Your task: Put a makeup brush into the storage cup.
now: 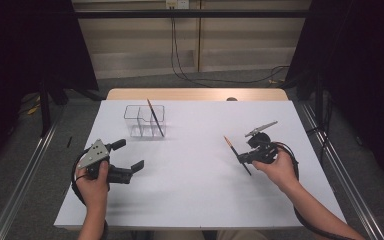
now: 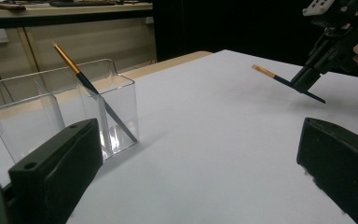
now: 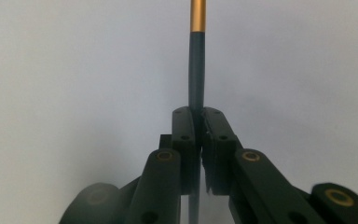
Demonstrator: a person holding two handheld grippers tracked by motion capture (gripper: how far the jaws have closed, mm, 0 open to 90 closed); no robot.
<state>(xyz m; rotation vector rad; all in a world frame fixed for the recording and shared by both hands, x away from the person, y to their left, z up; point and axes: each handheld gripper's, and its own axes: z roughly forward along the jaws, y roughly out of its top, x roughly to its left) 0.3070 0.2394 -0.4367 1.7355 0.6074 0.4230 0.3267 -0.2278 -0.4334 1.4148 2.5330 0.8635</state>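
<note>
Two brushes: one is leaning in the clear holder (image 1: 145, 121) — the other brush (image 1: 237, 155) is being carried.
Right tongs (image 1: 243, 159): pinching its shaft; aim tip-first, tilted.
Left tongs (image 1: 130, 156): gaping wide, idle.

- The right gripper (image 3: 198, 116) had its jaws pressed together on a dark paintbrush (image 3: 196, 70).
- The brush's gold band (image 3: 197, 15) sat well beyond the fingertips, above the white table (image 3: 74, 70).

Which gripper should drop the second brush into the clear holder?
Right. The right gripper is already shut on the loose brush, held above the table. The left gripper is open and holds nothing, though it sits nearer the clear holder.
</note>
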